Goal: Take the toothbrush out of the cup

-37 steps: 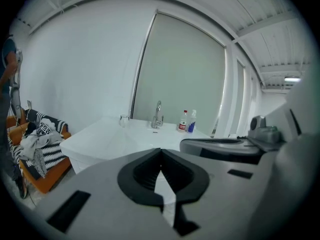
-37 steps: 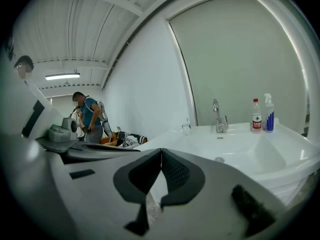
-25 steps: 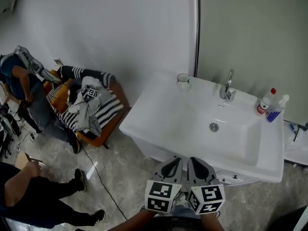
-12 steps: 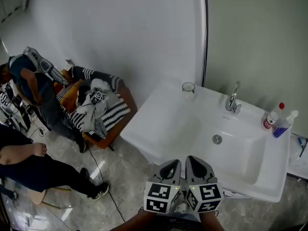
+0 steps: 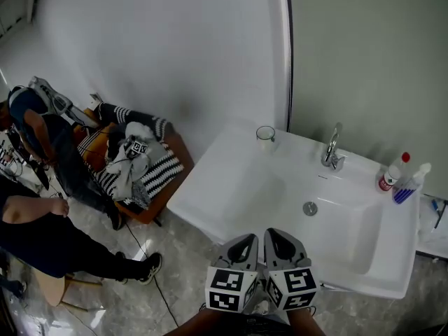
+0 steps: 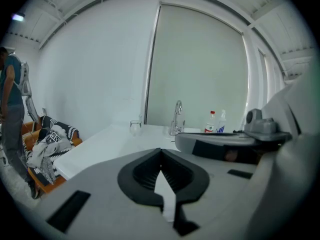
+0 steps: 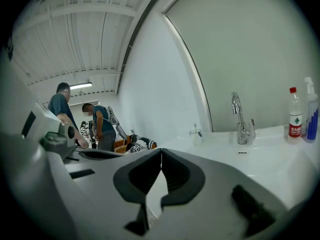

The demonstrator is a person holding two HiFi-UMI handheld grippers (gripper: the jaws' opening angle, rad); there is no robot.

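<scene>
A clear glass cup (image 5: 265,133) stands on the back left corner of the white washbasin (image 5: 231,180), left of the faucet (image 5: 331,148). It is too small to make out a toothbrush in it. My left gripper (image 5: 246,239) and right gripper (image 5: 274,234) hang side by side below the basin's front edge, far from the cup. Both are shut, with nothing between the jaws. The left gripper view shows the cup (image 6: 135,127) beyond the left gripper (image 6: 160,150). In the right gripper view the cup (image 7: 196,135) stands far past the right gripper (image 7: 161,152).
Two bottles (image 5: 390,173) (image 5: 410,183) stand at the basin's back right. The drain (image 5: 310,208) sits in the bowl. Left of the basin an orange chair (image 5: 140,161) holds striped clothes. People (image 5: 42,240) are on the floor side at far left.
The head view has swung slightly, so the basin sits a little more to the left. Both grippers stay shut, side by side, at the bottom. The people at left have shifted.
</scene>
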